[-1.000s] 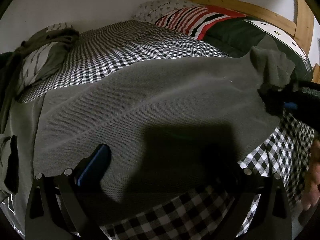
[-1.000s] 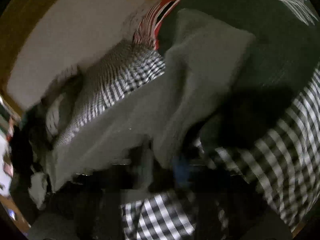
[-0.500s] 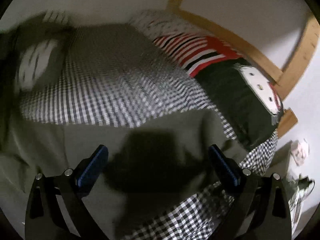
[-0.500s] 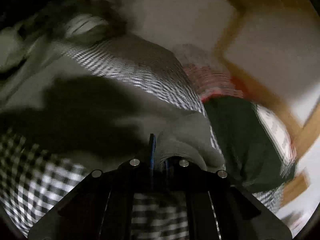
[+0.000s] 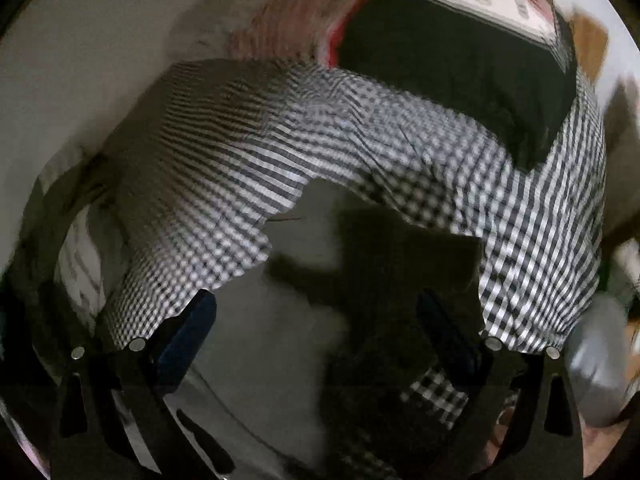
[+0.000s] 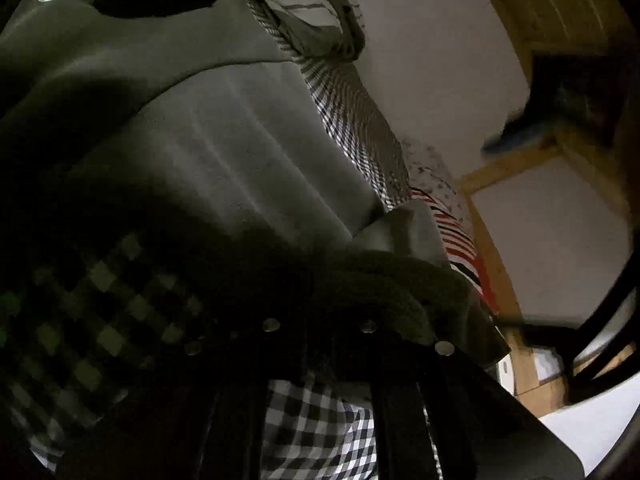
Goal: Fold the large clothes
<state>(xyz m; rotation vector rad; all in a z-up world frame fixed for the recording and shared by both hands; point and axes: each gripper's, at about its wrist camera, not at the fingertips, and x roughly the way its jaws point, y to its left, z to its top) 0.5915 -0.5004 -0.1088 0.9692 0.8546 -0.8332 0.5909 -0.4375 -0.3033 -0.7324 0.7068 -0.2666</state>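
Since a second ago the left tool (image 5: 316,320) has let go of the near edge of the grey garment (image 5: 288,320) and lifted away, so its view now looks down on the cloth from higher up, and the right tool (image 6: 320,330) has swung across the bed with a bunched corner of the same garment; the left tool now hangs with its jaws spread wide and nothing between them, the blue pads (image 5: 188,330) clear of the cloth, probably because that edge is already laid where it should lie; the right tool is clamped tight on a thick roll of the garment's edge (image 6: 384,280), which humps up just over its closed fingers, held that way, I judge, so the corner can be carried over the flat part to make the fold; the garment itself lies spread on the checked bed cover (image 5: 360,152), reaching away toward the far left where a heap of other clothes (image 6: 308,12) sits by the wall; the striped pillow (image 6: 456,232) and the dark pillow (image 5: 460,64) lie at the head of the bed, well apart from the fold.
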